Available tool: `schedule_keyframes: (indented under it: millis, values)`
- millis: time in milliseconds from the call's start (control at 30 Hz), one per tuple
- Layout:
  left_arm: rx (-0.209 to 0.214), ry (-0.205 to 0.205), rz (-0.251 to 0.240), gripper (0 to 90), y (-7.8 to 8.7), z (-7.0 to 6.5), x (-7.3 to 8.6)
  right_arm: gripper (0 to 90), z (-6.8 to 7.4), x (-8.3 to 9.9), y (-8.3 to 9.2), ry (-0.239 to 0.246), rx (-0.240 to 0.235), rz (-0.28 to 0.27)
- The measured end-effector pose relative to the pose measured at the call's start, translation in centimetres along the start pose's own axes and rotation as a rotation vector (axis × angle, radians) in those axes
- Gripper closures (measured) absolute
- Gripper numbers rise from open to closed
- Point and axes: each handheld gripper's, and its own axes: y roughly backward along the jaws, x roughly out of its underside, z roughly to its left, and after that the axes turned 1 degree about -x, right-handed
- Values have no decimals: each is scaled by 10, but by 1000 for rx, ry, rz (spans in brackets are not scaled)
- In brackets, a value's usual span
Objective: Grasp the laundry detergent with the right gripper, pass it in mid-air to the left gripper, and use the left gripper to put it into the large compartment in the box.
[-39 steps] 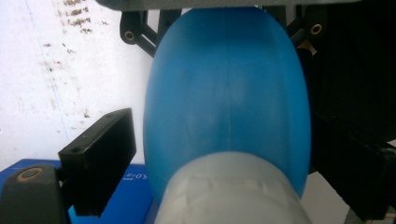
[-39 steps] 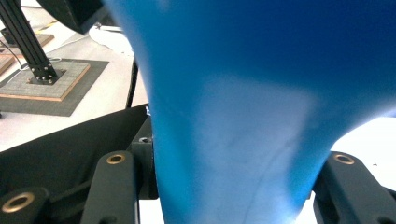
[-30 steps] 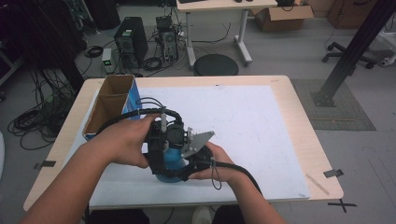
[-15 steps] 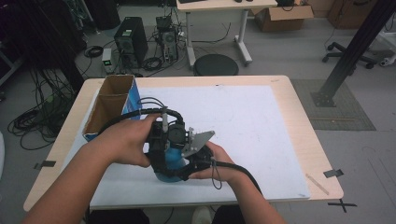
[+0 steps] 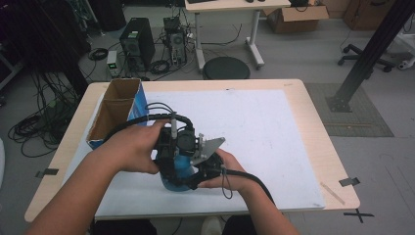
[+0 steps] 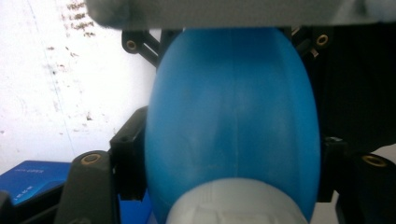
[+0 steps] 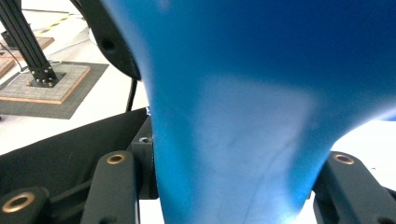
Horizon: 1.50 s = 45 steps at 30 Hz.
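Now, in the high view, we hold the blue bottle (image 5: 177, 171) low over the white mat (image 5: 274, 127), near the front edge of the table (image 5: 313, 98), with both grippers meeting on it. Our left hand (image 5: 134, 149) comes from the left and wraps the left gripper (image 5: 169, 164); our right hand (image 5: 220, 171) lies lower, under the right gripper (image 5: 200, 169). The forearms come together in a narrow V, so the two tools are crowded together and could knock against each other.

In the left gripper view, the jaws have just been closing and now press the sides of the bottle (image 6: 233, 116), near its pale cap (image 6: 233, 203). The body is round and smooth, so we think it could slide out if the squeeze is uneven.

In the right gripper view, the jaws are clamped on the narrow part of the bottle (image 7: 243, 154). If the two hands pull in different directions, the bottle may twist or its thin wall may dent.
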Motion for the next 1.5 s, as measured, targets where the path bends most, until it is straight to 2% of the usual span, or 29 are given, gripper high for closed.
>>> schedule_keyframes:
  millis: [67, 400, 533, 633, 833, 967, 1000, 1033, 1067, 1100, 1133, 1233, 1400, 1500]
  values:
    - [2, -3, -3, 372, 0, 0, 0, 454, 0, 0, 0, 11, 0, 1]
    - [-5, 8, 4, 383, 0, 0, -2, 454, 0, 0, 0, -5, 4, 0]
    - [-5, 10, -2, 385, 0, 0, -2, 454, 0, 0, 2, 8, 7, 5]
    - [3, 12, 3, 388, 1, 0, -2, 454, 1, 0, 2, -4, 1, -2]
    - [12, 26, 17, 390, 5, -1, -4, 451, 1, -1, 3, 3, -6, -13]
    - [2, 24, 21, 392, 8, -1, -5, 434, 2, -3, 4, 0, -3, -23]
    - [-2, 25, 20, 392, 9, -1, -5, 410, 1, -3, 6, 11, 5, -15]
    - [-6, 27, 23, 392, 10, 0, -5, 346, 3, -3, 6, -13, -14, -30]
    - [-10, 28, 26, 392, 11, 0, -4, 282, 3, -4, 8, -26, -13, -27]
    - [-15, 35, 24, 392, 12, 1, -4, 256, 2, -4, 9, -34, -6, -32]
    - [-14, 39, 25, 391, 13, 1, -4, 253, 1, -3, 11, -27, -3, -34]
    - [-6, 61, 25, 391, 16, 4, -3, 187, 1, -2, 17, -48, 27, -46]
    - [27, 108, 29, 390, 22, 8, -2, 134, -5, 4, 32, -103, 22, -52]
    - [27, 141, 48, 389, 26, 10, -2, 79, -5, 7, 41, -108, 21, -44]
